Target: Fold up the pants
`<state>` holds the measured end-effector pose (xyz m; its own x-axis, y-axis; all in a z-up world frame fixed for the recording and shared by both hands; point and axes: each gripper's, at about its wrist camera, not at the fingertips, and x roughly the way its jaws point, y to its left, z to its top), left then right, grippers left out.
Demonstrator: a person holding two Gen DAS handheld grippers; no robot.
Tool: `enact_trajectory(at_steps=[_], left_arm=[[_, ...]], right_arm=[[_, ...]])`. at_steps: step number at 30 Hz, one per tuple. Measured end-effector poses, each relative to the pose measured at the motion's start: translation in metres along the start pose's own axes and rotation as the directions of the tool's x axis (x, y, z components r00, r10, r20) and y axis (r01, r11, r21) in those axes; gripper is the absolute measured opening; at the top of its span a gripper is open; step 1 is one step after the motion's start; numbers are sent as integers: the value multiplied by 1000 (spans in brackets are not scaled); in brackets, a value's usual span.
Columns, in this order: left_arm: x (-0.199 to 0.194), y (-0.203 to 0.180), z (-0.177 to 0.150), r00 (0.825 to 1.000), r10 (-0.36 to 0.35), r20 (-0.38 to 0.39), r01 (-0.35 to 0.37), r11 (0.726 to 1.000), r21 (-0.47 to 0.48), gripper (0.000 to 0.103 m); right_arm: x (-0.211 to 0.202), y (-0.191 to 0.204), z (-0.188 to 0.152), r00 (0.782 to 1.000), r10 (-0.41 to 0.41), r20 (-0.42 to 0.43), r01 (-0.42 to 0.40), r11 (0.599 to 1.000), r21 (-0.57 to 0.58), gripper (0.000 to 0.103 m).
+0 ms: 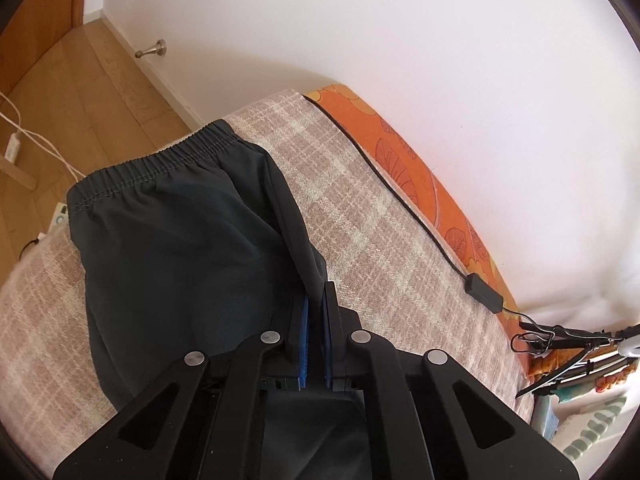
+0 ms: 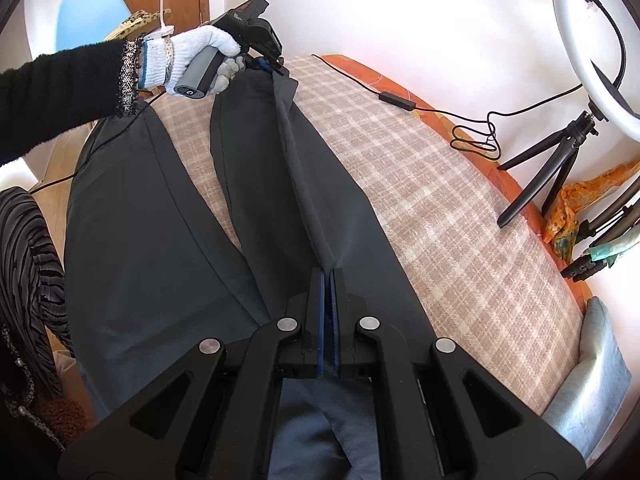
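Both tools, left tool (image 1: 316, 292) and right tool (image 2: 328, 276), pinch the pants (image 2: 152, 216).

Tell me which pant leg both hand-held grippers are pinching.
The leg nearer the wall: its outer edge is raised into a ridge between the right hand-held gripper and the left one. The other leg lies flat.
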<state>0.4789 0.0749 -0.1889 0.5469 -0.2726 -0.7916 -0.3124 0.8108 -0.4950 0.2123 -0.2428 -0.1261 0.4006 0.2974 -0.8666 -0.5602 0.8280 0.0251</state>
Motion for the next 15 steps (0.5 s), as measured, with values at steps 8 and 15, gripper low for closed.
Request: enact_trajectory(at_steps=[8,15], left_arm=[[-60,2,3,991,-59,124,50,996,77,2],[-123,27,-7,981,-86,172,68,992,109,2]], right_arm=[[-16,-3,4,999,-46,18,46,999,6,3],[-53,25,9,997,-69,42,71,997,-41,3]])
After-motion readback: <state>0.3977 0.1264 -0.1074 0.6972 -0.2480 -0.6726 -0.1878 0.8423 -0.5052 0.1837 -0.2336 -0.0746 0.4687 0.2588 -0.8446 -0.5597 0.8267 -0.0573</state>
